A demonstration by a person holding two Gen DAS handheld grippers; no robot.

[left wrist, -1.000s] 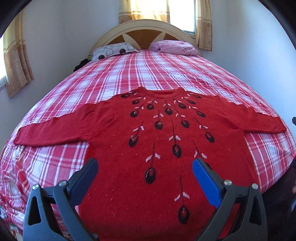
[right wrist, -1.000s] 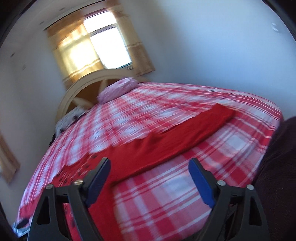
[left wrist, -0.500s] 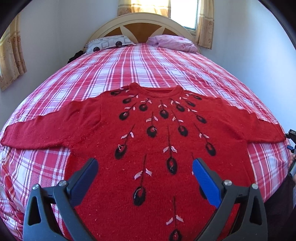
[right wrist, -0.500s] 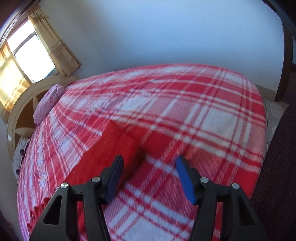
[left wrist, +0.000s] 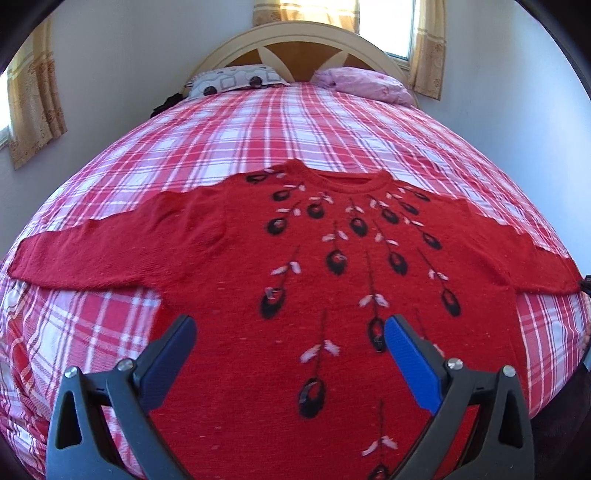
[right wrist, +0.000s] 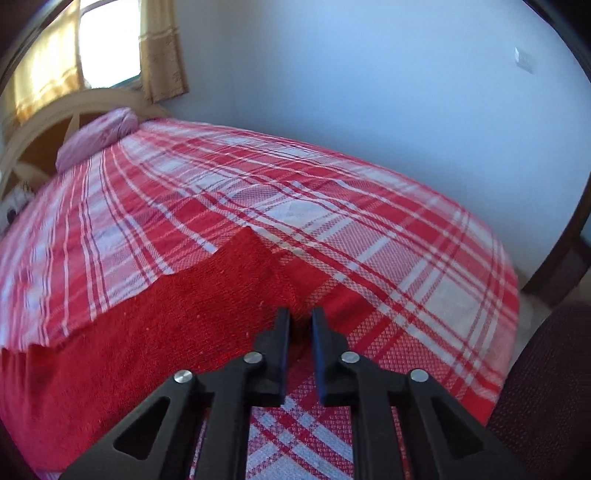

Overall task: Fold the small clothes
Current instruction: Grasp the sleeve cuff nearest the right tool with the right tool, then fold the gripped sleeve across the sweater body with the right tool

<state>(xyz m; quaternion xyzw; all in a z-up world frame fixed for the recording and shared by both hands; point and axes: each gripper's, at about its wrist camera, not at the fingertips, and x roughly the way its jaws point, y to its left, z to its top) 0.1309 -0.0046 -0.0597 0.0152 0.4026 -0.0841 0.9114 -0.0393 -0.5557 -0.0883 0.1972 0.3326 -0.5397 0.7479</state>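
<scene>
Daylight pours from the window (left wrist: 384, 26) far beyond the left gripper (left wrist: 290, 341), blown out to white glare between glowing yellow curtains (left wrist: 426, 48). The plaid bedspread (left wrist: 258, 122) ahead of the claw is evenly lit and sharp; the red sweater (left wrist: 258, 240) shows crisp knit — only its nearest part, under the jaws, softens. In the right wrist view a second window (right wrist: 107, 37) flares up and left of the right gripper (right wrist: 300, 321), and the far left bedspread (right wrist: 44, 229) smears with motion blur. Both fisheye views bulge the bed, with dark vignette corners — soft shadow lies under the right claw.
</scene>
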